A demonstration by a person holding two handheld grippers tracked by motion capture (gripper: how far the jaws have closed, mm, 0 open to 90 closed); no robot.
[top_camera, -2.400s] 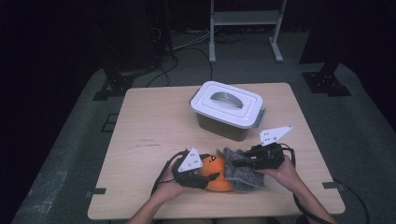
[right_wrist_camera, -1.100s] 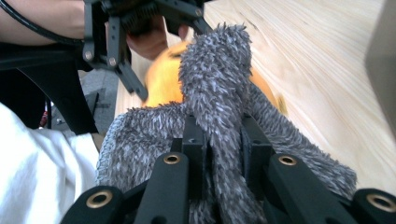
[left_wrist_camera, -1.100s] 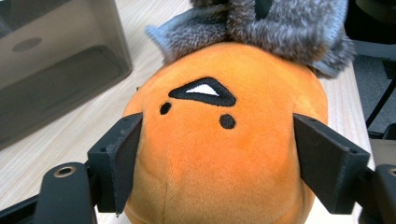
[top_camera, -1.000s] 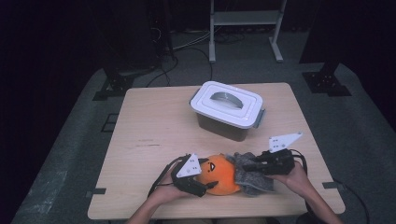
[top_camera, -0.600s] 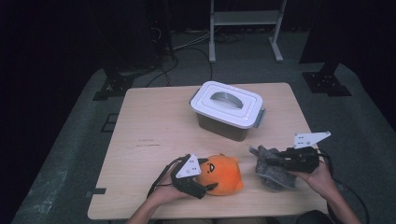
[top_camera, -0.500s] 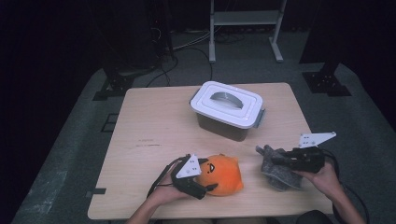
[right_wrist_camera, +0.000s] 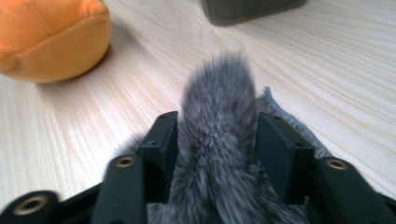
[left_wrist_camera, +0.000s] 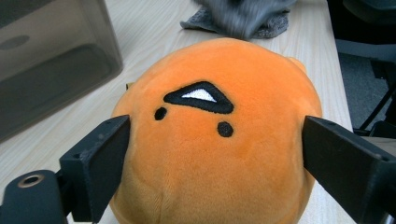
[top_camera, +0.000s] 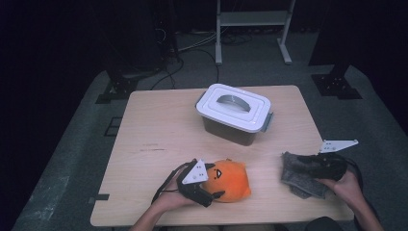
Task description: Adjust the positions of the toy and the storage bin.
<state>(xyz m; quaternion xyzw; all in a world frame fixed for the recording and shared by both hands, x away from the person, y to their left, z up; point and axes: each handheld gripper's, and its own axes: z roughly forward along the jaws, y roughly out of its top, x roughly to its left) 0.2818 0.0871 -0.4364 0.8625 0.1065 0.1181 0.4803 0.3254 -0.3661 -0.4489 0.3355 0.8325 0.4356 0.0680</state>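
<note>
A round orange plush [top_camera: 232, 179] with a stitched face lies near the table's front edge. My left gripper [top_camera: 215, 185] reaches around it from the left. In the left gripper view its jaws flank the plush [left_wrist_camera: 210, 140] at both sides without denting it; they have just been opening. A grey furry cloth [top_camera: 300, 180] lies at the front right. My right gripper [top_camera: 300, 166] lies over it, pointing left. In the right gripper view the fur [right_wrist_camera: 219, 93] fills the gap between the jaws of that gripper [right_wrist_camera: 217, 123], which have just been opening.
A white-lidded box [top_camera: 235, 113] with a handle and dark walls stands at the back middle of the wooden table [top_camera: 159, 130]. The table's right edge runs close to my right hand. Dark floor, stands and cables surround the table.
My right gripper has carried the grey fur to the right, away from the orange plush, and its jaws have spread. The left gripper has stayed at the plush.
</note>
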